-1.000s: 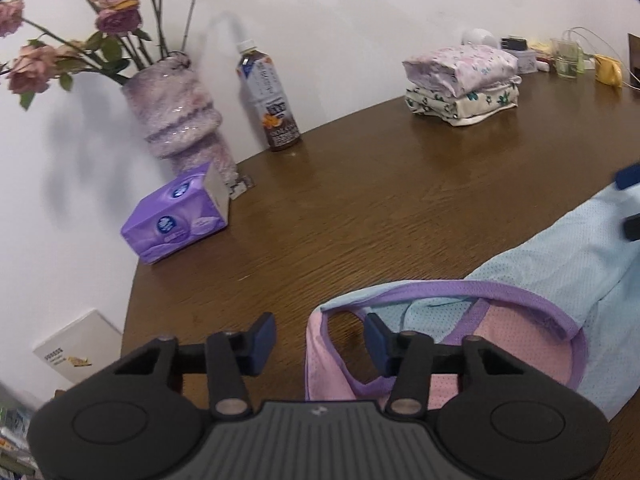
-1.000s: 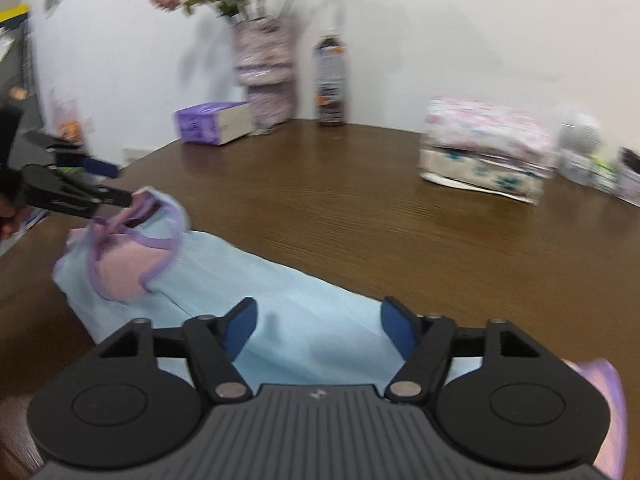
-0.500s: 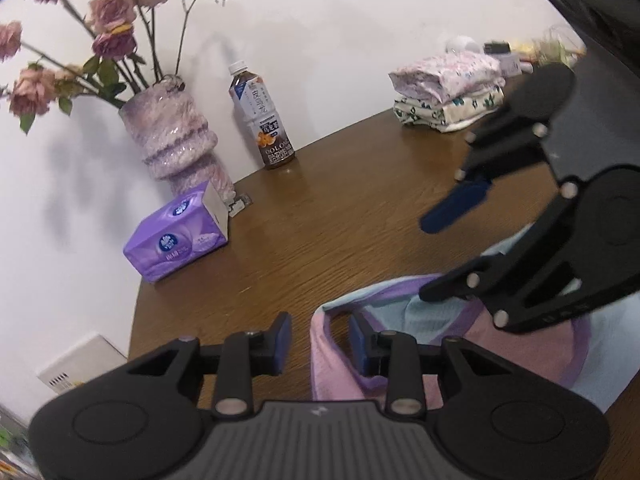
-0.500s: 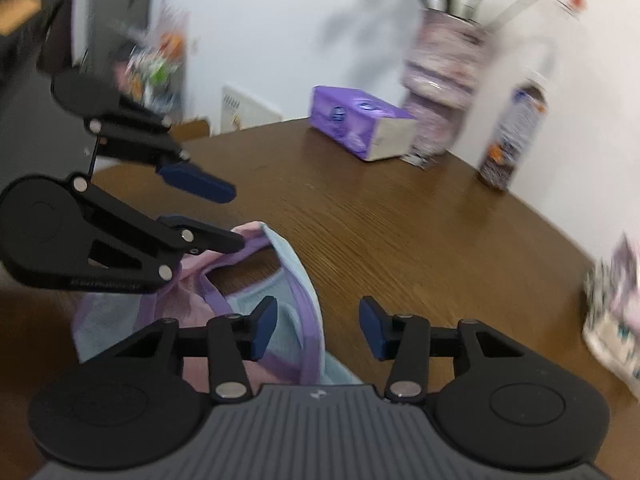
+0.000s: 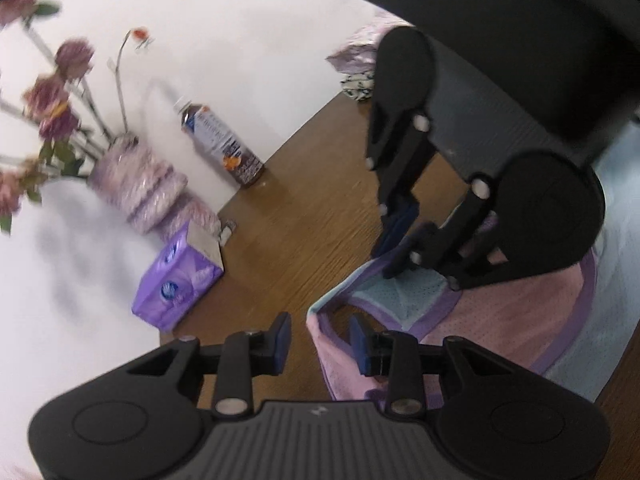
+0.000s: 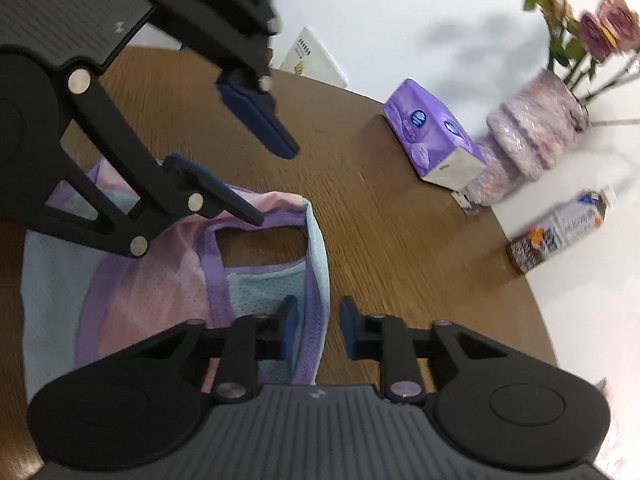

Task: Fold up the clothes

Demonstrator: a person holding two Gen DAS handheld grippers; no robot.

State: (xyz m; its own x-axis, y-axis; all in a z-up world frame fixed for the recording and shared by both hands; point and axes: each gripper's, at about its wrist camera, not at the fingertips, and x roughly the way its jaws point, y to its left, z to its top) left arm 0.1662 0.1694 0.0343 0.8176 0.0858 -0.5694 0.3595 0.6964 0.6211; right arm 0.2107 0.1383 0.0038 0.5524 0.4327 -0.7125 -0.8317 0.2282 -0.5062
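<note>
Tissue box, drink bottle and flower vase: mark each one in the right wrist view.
Tissue box (image 6: 430,136), right wrist view, purple top face.
Drink bottle (image 6: 560,232), right wrist view, label on its body.
Flower vase (image 6: 536,128), right wrist view, ribbed pink side.

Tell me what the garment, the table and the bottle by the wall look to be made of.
Garment: thin mesh knit, likely synthetic sportswear; tiny holes show in the pink and blue panels, with purple binding.
Table: wood or wood veneer; brown grain lines with a soft sheen.
Bottle: clear plastic, probably, with a printed wrap label and dark liquid inside.
</note>
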